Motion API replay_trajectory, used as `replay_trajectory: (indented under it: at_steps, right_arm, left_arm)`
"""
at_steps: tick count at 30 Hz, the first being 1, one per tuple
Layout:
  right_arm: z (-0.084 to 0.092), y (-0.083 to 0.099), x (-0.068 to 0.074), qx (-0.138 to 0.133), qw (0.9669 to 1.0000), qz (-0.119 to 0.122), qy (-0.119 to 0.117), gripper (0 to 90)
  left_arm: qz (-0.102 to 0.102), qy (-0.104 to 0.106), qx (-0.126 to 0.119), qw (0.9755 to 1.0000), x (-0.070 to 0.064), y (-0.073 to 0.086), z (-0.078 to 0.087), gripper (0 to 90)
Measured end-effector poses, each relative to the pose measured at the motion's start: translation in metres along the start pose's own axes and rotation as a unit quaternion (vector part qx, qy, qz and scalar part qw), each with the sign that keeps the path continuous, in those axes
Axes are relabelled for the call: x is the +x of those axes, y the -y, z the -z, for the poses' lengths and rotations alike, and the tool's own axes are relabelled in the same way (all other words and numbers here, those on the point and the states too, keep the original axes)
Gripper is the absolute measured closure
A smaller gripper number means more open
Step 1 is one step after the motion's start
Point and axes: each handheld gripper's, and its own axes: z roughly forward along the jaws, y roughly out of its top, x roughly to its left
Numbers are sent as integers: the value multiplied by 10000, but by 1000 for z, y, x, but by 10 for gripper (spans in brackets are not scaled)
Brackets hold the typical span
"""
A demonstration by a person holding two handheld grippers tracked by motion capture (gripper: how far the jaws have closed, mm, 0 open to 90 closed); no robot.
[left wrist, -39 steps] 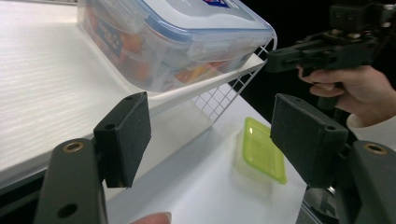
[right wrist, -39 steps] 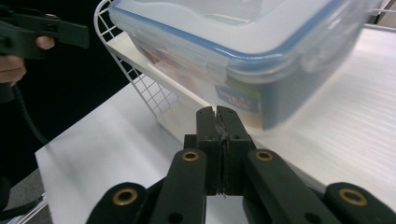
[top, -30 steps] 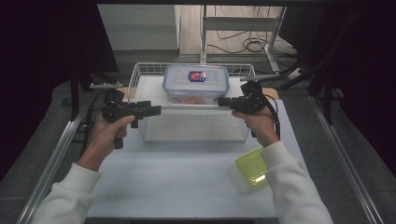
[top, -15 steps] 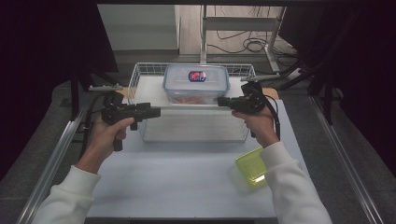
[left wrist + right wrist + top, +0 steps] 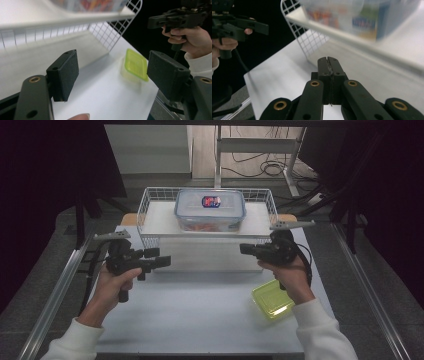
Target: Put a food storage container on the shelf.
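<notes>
1. The clear lidded food container (image 5: 210,209) sits centred on the white shelf board inside the wire basket rack (image 5: 145,210), at 12 o'clock on the table (image 5: 200,320).
2. Left gripper (image 5: 162,262) hovers at 9 o'clock of the rack front, jaws spread wide, grasping nothing.
3. Right gripper (image 5: 243,249) hovers at 3 o'clock, jaws pressed together, empty.
4. A small tub with a yellow-green lid (image 5: 272,299) lies at 5 o'clock, just beside the right hand (image 5: 290,277).
5. Judgement: approach step; neither tool touches the container.
6. Next move likely requires releasing the right jaws, then closing in on the container from both sides.
</notes>
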Motion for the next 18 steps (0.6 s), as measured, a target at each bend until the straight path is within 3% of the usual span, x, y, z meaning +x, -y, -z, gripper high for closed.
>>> replay_trajectory:
  at_steps: [1,3,5,9,10,18]
  right_arm:
    - [6,14,1,70,10000,-4,40,879]
    - [7,19,2,93,9999,-1,62,874]
    - [13,37,2,193,9997,36,129,851]
    - [16,56,2,364,9993,-21,74,802]
    - [17,64,1,520,9985,-5,163,760]
    - [16,81,-1,868,9959,-31,265,683]
  left_arm:
    - [21,-4,35,10000,0,6,0,253]
    - [6,-55,124,9999,-1,16,-1,253]
    - [-64,-124,249,9996,-4,29,-4,248]
    - [-123,-152,447,9988,-6,43,-10,242]
    - [-212,-284,566,9978,-8,49,-13,232]
    - [-217,-363,734,9964,-7,63,-19,231]
